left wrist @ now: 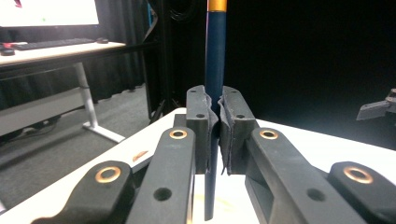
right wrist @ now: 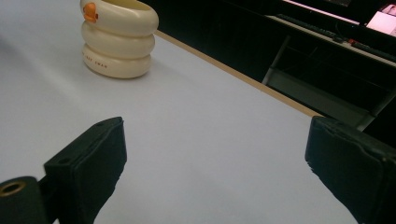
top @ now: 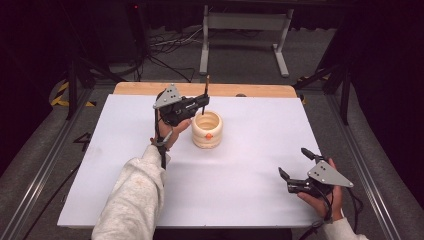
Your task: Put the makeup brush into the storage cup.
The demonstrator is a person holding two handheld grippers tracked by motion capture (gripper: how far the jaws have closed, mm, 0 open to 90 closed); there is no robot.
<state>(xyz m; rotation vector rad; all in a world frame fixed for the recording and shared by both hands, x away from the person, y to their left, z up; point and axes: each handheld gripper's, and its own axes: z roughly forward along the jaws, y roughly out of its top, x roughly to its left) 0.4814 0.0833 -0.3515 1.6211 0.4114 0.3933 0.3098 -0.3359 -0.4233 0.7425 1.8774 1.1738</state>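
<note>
Blue pencil (left wrist: 215, 51) clamped upright by left gripper (top: 204, 101) above cream cup (top: 207, 129); right gripper (top: 296, 164) gapes near the table edge (top: 200, 224).

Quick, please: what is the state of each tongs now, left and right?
Left tongs: closed on the dark blue pencil, held upright above the cream cup.
Right tongs: open, holding nothing.

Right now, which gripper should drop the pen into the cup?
Left. The left gripper is shut on the pen, upright right above the cup. The right gripper is open, far off near the table's edge.
</note>
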